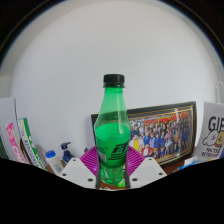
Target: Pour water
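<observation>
Presently, gripper view only. My hand-held gripper (113, 172) was closed around the green bottle (113, 130), which stood upright between the two fingers. Pink pads (91, 160) showed on the inner faces, one at each side of the bottle's lower body, both pressed against the plastic with no gap that I could see. Pale finger tips (80, 172) framed the bottle's base left and right.

Bottle: translucent green plastic, black screw cap (113, 80) still on, a dark label with light lettering low on the body. I could not tell the liquid level inside.

Beyond the bottle, a plain white wall (110, 45) filled most of the view. Just behind the bottle, to its right, a framed group photograph (160, 130) leaned against that wall; many small figures in it, none readable. Further right stood a white card (213, 135) with large dark letters, only partly in view.

Left of the bottle, well behind the fingers, I noted a white spray bottle with a blue part (60, 155) and some coloured packages (22, 145) standing near it; their print was too small to read.
</observation>
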Available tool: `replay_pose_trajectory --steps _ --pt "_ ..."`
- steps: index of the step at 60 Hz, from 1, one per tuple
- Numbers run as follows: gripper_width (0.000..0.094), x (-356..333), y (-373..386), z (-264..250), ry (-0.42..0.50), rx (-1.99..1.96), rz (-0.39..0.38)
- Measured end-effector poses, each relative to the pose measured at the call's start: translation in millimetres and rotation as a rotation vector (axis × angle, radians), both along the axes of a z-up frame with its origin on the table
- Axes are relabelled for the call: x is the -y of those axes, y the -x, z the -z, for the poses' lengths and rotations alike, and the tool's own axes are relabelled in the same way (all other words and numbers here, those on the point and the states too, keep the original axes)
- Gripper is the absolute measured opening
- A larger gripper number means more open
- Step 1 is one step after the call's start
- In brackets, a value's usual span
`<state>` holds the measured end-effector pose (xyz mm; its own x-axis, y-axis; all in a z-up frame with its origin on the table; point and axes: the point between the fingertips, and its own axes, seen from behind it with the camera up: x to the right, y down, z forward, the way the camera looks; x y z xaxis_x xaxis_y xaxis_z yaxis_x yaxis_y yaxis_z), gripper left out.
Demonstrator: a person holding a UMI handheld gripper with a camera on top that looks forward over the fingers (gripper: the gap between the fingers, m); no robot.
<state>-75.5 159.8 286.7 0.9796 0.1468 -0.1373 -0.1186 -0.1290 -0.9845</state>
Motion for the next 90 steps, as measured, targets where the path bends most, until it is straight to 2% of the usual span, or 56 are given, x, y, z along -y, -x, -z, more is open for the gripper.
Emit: replay_pose_trajectory --steps 18,30,41,45,48,51,56,58,70,77,90 --pt "0.0323 -14 -39 140 0.115 0.136 -0.087" --pt "0.0326 -12 -46 203 0.176 0.150 -0.125" --pt "0.0332 -6 -45 202 0.133 0.180 -0.138" --pt "0.0403 -6 -44 202 0.130 0.199 -0.136" --pt "0.0502 -6 -44 202 0.133 0.207 -0.132" --pt "0.0563 -6 -44 203 0.140 0.224 -0.128" --pt "0.0870 -2 -48 203 0.159 0.264 -0.111" --pt "0.0842 1 -50 201 0.160 0.268 -0.106" --pt "0.0851 45 -59 172 0.230 0.259 -0.037" --pt "0.0852 95 -52 147 0.292 0.237 0.000" --pt "0.0852 220 -32 90 0.340 0.266 0.094"
